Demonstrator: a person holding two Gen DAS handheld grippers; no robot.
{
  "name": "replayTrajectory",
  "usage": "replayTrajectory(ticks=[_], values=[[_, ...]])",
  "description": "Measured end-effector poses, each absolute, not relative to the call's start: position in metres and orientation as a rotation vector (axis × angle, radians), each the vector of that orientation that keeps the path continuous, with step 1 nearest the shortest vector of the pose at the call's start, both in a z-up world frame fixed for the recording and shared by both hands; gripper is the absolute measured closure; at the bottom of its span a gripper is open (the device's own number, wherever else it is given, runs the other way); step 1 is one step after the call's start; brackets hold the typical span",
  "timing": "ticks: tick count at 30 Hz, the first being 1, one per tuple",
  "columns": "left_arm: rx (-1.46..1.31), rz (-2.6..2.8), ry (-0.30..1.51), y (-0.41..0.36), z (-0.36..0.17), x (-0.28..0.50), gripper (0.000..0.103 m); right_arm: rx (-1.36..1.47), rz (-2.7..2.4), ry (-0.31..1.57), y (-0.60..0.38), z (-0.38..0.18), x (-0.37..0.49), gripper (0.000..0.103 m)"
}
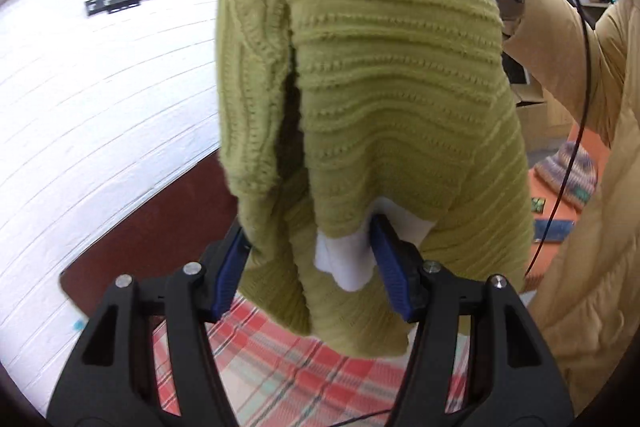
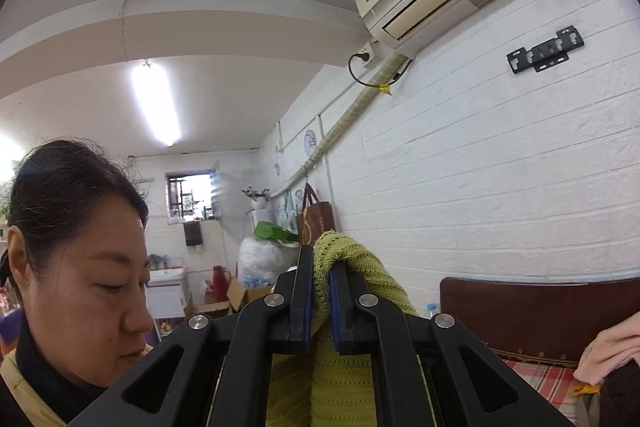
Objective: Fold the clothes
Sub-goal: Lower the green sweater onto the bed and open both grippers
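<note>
One green sweater (image 1: 384, 75), two grippers (image 1: 310, 251) (image 2: 320, 297)

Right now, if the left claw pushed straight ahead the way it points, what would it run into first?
The green knit sweater. It hangs directly ahead, and the left claw already has its lower folds and white lining between its fingers. What lies behind it is hidden.

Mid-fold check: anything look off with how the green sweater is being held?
Left gripper is a wide pinch: its fingers straddle a thick bunch of the green sweater, with white lining poking out there. Right gripper clamps a small bunched edge. The garment hangs doubled up above the plaid bedspread, not spread flat.
</note>
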State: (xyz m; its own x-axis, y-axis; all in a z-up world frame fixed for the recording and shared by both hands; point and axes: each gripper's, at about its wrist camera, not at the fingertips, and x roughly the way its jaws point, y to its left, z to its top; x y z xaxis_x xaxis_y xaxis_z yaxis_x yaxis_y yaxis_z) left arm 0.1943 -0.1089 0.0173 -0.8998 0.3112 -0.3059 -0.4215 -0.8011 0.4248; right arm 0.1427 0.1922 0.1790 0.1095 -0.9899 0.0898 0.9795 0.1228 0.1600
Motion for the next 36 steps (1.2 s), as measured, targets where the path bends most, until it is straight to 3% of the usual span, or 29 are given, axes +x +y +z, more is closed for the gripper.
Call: replayTrajectory(ticks=[5,10,14,16,20,24,28,35,36], values=[[-0.48,2.748,0.69,-0.154,-0.003,0.21,0.04,0.275,-1.427,-0.23,0.133,0.128,0.1,0.096],[-0.802,2.72,0.587,-0.182,-0.053,0.178,0.04,0.657,-1.493,-0.236,0.051,0.021,0.021,0.095],[-0.947,2.658,0.521,-0.177,-0.089,0.149,0.04,1.029,-1.674,-0.035,-0.002,-0.086,-0.026,0.09],[-0.995,2.632,0.496,-0.173,-0.103,0.135,0.04,1.171,-1.832,0.095,-0.007,-0.126,-0.041,0.073],[-1.03,2.648,0.454,-0.183,-0.108,0.118,0.04,1.17,-1.953,0.088,0.023,-0.137,-0.028,0.052],[-1.068,2.667,0.408,-0.194,-0.113,0.101,0.04,1.107,-1.812,-0.045,0.038,-0.127,0.024,0.034],[-1.082,2.714,0.241,-0.223,-0.107,0.092,0.04,1.225,-1.574,-0.226,0.013,-0.156,0.055,0.034],[-1.03,2.823,0.027,-0.254,-0.089,0.103,0.04,1.376,-1.491,-0.547,-0.043,-0.216,0.026,0.034],[-1.034,2.825,0.018,-0.255,-0.089,0.104,0.04,1.378,-1.502,-0.59,-0.046,-0.22,0.021,0.04]])
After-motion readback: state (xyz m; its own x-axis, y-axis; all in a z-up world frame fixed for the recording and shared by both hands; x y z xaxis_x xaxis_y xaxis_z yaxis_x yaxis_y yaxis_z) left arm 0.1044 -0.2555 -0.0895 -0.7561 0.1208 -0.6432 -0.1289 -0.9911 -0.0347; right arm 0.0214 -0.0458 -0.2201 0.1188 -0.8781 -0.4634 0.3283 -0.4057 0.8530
